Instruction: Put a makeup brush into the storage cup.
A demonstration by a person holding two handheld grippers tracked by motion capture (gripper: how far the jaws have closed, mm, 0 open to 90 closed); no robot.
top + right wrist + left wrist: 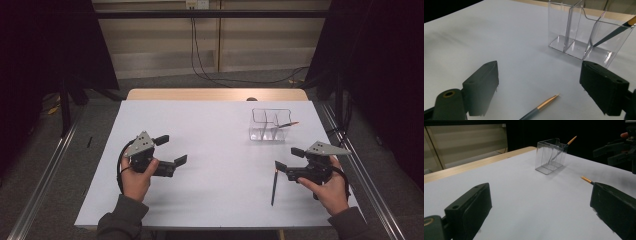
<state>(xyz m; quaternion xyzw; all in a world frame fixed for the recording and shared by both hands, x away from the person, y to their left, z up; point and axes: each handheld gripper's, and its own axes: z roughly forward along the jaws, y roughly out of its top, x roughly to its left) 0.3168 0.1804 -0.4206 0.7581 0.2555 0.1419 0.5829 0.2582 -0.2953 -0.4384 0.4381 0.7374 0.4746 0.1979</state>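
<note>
Grey and thin with a gold tip, the pen (541, 107) lies flat on the white desk (210, 150) just under the right claw (286, 160), whose jaws stand wide apart with nothing between them, and the left claw (171, 150) is apart and empty too, far off on the other side. The pen could roll or slide away if the jaws come down crooked and only nudge it, because it is so thin and flat on the smooth desk. The clear plastic box (270, 125) with walls inside already holds one more pen (287, 123) leaning in a corner, and that one could bump a new pen going in.
</note>
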